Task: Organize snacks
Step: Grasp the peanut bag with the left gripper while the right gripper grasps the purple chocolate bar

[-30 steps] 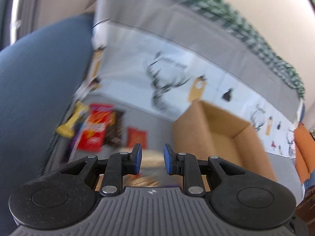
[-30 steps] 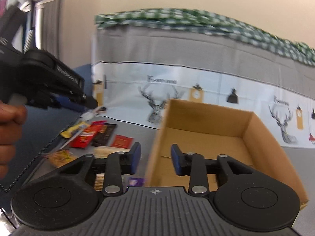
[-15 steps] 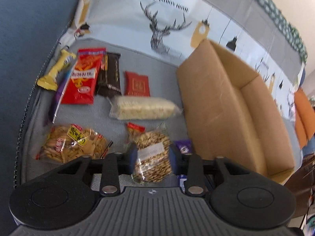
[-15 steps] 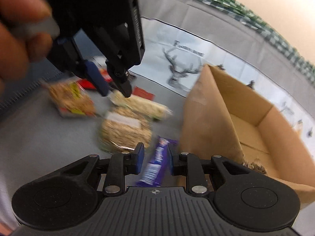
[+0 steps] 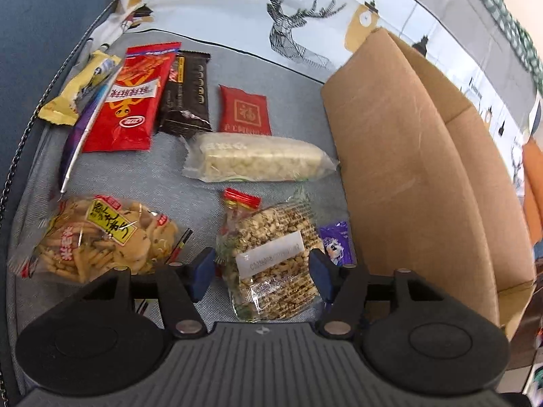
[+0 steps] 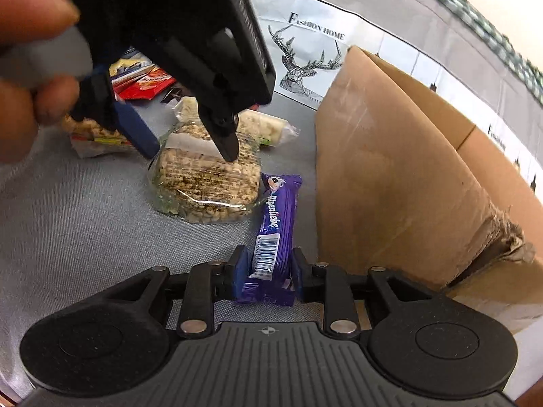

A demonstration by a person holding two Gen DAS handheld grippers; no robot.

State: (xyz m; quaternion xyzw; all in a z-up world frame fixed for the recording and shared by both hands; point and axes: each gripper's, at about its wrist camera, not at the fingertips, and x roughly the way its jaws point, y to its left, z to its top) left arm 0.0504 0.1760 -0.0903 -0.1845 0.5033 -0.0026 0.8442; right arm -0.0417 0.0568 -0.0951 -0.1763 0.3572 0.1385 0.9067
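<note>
The clear bag of nut brittle (image 5: 275, 264) lies between the fingers of the left gripper (image 5: 263, 273), whose jaws have just been opening and now straddle it without pressing. The purple candy bar (image 6: 273, 234) sits between the narrow-set fingers of the right gripper (image 6: 266, 273); whether the pads already bite is hard to tell. Just right of both stands the cardboard box (image 5: 417, 169). This looks like the pick-up step: each claw must close, lift, and swing right into the box. A second ago both claws pointed higher, at the deer-print cover.
</note>
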